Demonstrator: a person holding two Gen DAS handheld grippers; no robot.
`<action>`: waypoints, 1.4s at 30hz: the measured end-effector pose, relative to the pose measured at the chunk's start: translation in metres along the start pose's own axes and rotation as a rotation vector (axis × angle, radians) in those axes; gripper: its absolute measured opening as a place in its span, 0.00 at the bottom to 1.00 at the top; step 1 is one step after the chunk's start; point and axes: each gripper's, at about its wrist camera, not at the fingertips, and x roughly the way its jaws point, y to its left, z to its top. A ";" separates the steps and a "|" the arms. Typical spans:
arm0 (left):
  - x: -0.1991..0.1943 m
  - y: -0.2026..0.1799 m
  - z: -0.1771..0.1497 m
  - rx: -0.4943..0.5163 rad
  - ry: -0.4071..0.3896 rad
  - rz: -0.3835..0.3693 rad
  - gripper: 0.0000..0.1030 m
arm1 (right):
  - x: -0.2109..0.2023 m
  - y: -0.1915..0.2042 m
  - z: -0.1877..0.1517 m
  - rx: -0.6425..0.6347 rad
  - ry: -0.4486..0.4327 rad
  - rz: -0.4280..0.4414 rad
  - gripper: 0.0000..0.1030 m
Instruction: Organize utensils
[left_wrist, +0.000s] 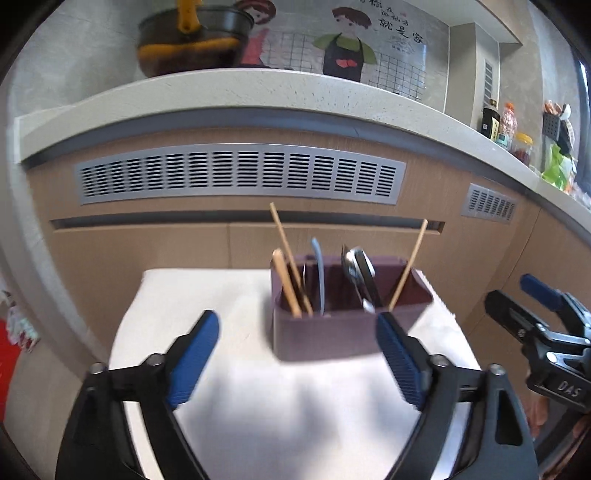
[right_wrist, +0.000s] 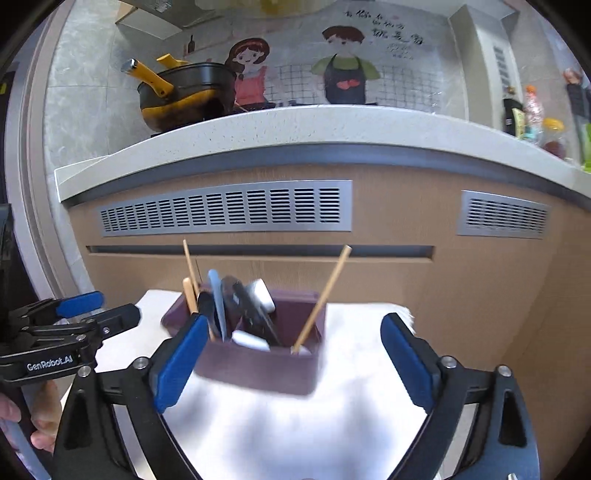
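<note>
A purple utensil holder (left_wrist: 332, 332) with three compartments stands on a white cloth (left_wrist: 258, 406). Its left compartment holds wooden chopsticks (left_wrist: 286, 266) and a grey-blue handle (left_wrist: 319, 273). The middle holds metal spoons and dark-handled utensils (left_wrist: 360, 273). The right holds one chopstick (left_wrist: 408, 269). My left gripper (left_wrist: 297, 363) is open and empty in front of the holder. My right gripper (right_wrist: 293, 363) is open and empty, just in front of the holder (right_wrist: 258, 365), where one chopstick (right_wrist: 321, 299) leans right. The right gripper's side shows at the edge of the left wrist view (left_wrist: 532, 317).
A wooden cabinet front with metal vents (left_wrist: 240, 177) and a pale countertop (left_wrist: 221, 92) rise behind the small table. A black and yellow pot (right_wrist: 184, 96) sits on the counter at the left. Bottles and jars (left_wrist: 506, 129) stand at the right.
</note>
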 end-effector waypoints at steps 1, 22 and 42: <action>-0.011 -0.003 -0.008 0.005 -0.013 0.014 0.91 | -0.010 0.001 -0.006 -0.006 0.000 -0.009 0.97; -0.123 -0.039 -0.099 0.060 -0.072 0.098 1.00 | -0.116 0.007 -0.084 0.000 0.024 -0.094 1.00; -0.124 -0.040 -0.099 0.062 -0.054 0.090 1.00 | -0.121 0.007 -0.088 -0.005 0.035 -0.062 1.00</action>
